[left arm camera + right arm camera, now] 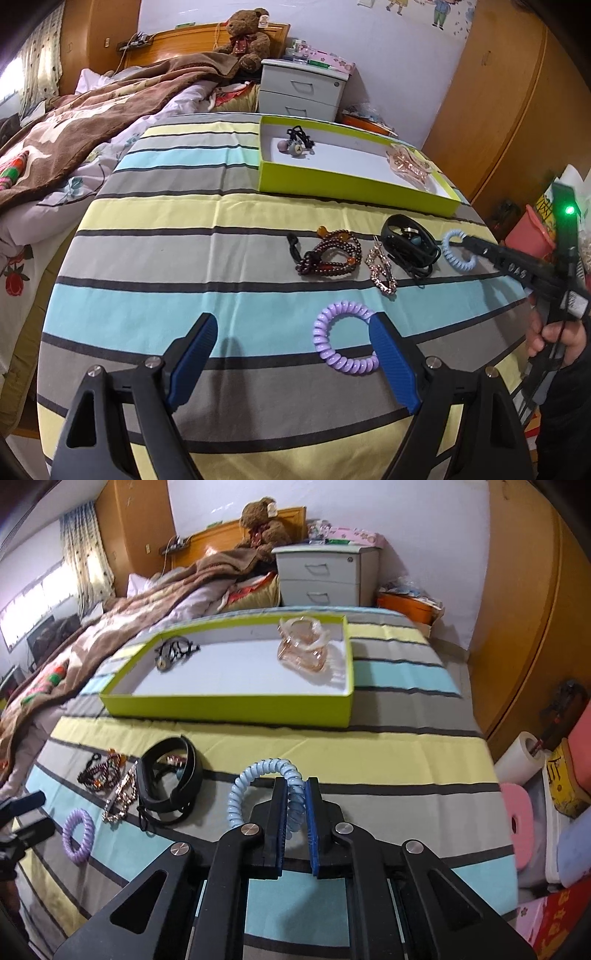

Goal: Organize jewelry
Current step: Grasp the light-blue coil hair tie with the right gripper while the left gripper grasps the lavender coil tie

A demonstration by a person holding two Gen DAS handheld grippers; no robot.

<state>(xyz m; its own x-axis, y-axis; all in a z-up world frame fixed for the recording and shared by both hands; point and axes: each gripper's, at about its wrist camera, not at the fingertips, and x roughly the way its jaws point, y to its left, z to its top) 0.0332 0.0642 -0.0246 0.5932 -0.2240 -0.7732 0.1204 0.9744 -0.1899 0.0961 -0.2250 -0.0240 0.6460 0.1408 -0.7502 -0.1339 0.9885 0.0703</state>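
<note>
- Your right gripper [295,794]: jaws nearly closed, pinching the light blue coil hair tie [258,775] on its right side; the loop stands on edge, arching up and left of the pads.
- Your left gripper [291,354]: jaws wide apart, holding nothing; the right pad [391,362] is touching or just beside the purple coil hair tie [341,341], which lies flat on the striped cloth [184,258].
- Between the grippers: rhinestone clip [382,271], long axis running toward you; dark bead bracelet [328,254]; black band [406,245].
- Green tray [229,709]: long side across the far cloth; open white floor between a black hair tie [173,651] and a pink claw clip [306,646].
- Right wrist view only: bare cloth right of the tray, up to the table edge.
</note>
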